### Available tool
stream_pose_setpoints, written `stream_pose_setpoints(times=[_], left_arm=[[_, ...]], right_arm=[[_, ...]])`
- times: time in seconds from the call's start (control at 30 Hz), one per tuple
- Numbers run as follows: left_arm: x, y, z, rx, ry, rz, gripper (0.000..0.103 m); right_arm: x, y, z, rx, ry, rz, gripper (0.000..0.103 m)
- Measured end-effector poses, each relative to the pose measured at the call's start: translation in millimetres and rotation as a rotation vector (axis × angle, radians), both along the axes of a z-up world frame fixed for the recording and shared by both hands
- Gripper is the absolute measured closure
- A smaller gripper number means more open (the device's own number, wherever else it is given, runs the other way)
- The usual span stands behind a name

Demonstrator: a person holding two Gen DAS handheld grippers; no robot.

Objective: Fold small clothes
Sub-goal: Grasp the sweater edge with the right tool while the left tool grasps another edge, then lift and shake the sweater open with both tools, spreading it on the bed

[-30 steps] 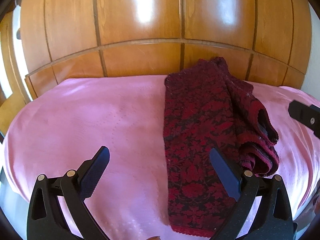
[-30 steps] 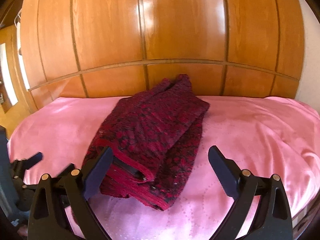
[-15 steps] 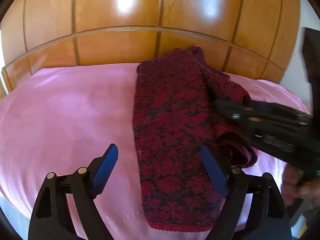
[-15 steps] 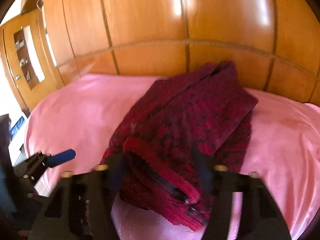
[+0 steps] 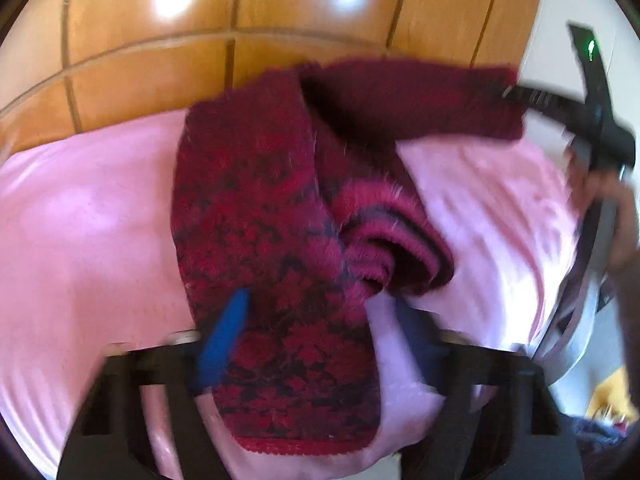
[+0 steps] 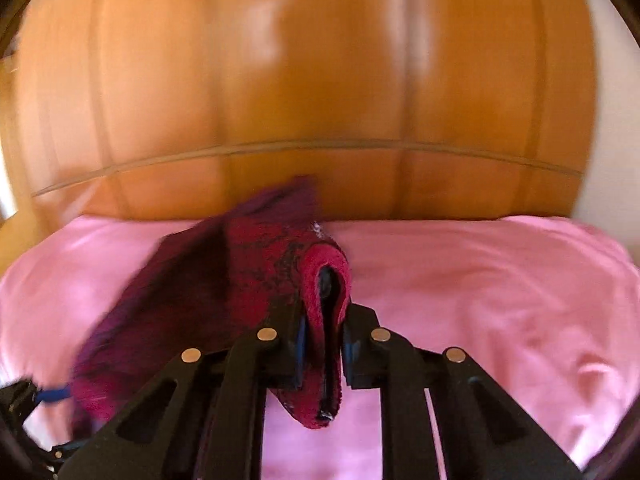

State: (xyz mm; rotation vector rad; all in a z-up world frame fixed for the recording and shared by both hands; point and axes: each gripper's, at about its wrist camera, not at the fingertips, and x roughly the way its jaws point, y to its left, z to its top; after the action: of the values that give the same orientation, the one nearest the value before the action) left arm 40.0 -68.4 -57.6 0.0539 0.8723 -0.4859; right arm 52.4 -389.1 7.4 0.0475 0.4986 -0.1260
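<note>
2 grippers are on 1 garment. We see the dark red patterned knit lying on the pink bedcover, its near hem toward us and its far end close to the wooden panelling.

The right gripper is clenched on a rolled red edge of the knit; the pads press the fabric from both sides, and that part is lifted off the cover and drawn out to the right. The left gripper is closing around the near strip of the knit; the blue pad overlaps the cloth, but blur hides whether either pad presses yet.

Risks, as we judge them:
- The right grip holds only a thin rolled edge; a strong pull may slip it out.
- If the left jaws close too late, the near strip may drag along and skew the fold.
- The left jaws may pinch the bedcover together with the knit, bunching it.
</note>
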Motion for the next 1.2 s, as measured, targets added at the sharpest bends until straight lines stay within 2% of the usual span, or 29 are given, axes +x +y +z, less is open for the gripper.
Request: stream_pose_setpoints(times=[0.07,0.1,0.2,0.37,0.47,0.57,0.7,0.77,0.8,0.83,0.87,0.9,0.93,1.0,1.07,1.1,1.17,1.2], left_arm=[[5,7,-1,-0.02,0.01,0.007,0.084],[7,16,4,-0.053,0.009,0.017,0.087],[14,49,26,-0.155,0.001,0.045,0.09],[42,110,65,-0.19,-0.084,0.186,0.091],[84,145,88,-0.145,-0.157,0.303,0.091],[129,175,103,-0.088,-0.19,0.418,0.092],[194,213,106,0.047,-0.187,0.622,0.092],[219,232,98,0.071,-0.151,0.719,0.086],[224,236,95,0.076,-0.141,0.755,0.079],[225,241,92,0.082,-0.135,0.795,0.059],[222,240,91,0.073,-0.149,0.813,0.034],[215,240,91,0.047,-0.181,0.826,0.024],[201,239,90,0.002,-0.22,0.835,0.019],[187,234,84,-0.068,-0.212,0.797,0.019],[165,220,72,-0.176,-0.167,0.707,0.02],[153,209,58,-0.246,-0.122,0.634,0.021],[142,188,34,-0.345,-0.024,0.508,0.029],[138,177,22,-0.387,0.023,0.456,0.03]], right_arm=[[5,-31,1,-0.012,0.002,-0.079,0.091],[7,-44,1,-0.02,0.005,-0.112,0.091],[23,-88,-5,-0.063,0.033,-0.229,0.091],[61,-146,-27,-0.092,0.117,-0.385,0.091],[78,-173,-42,-0.091,0.175,-0.462,0.091],[90,-193,-52,-0.08,0.22,-0.519,0.091],[96,-205,-55,-0.047,0.243,-0.542,0.09],[93,-201,-54,-0.054,0.239,-0.544,0.083],[90,-199,-52,-0.051,0.231,-0.541,0.066],[86,-197,-49,-0.045,0.213,-0.527,0.048],[82,-189,-47,-0.049,0.201,-0.516,0.047],[76,-177,-42,-0.061,0.192,-0.495,0.048],[72,-168,-39,-0.065,0.187,-0.468,0.047],[60,-142,-37,-0.022,0.189,-0.367,0.045],[51,-112,-43,0.084,0.221,-0.21,0.045],[50,-98,-48,0.143,0.246,-0.135,0.045],[46,-61,-65,0.284,0.309,0.036,0.046],[45,-46,-72,0.337,0.335,0.1,0.047]])
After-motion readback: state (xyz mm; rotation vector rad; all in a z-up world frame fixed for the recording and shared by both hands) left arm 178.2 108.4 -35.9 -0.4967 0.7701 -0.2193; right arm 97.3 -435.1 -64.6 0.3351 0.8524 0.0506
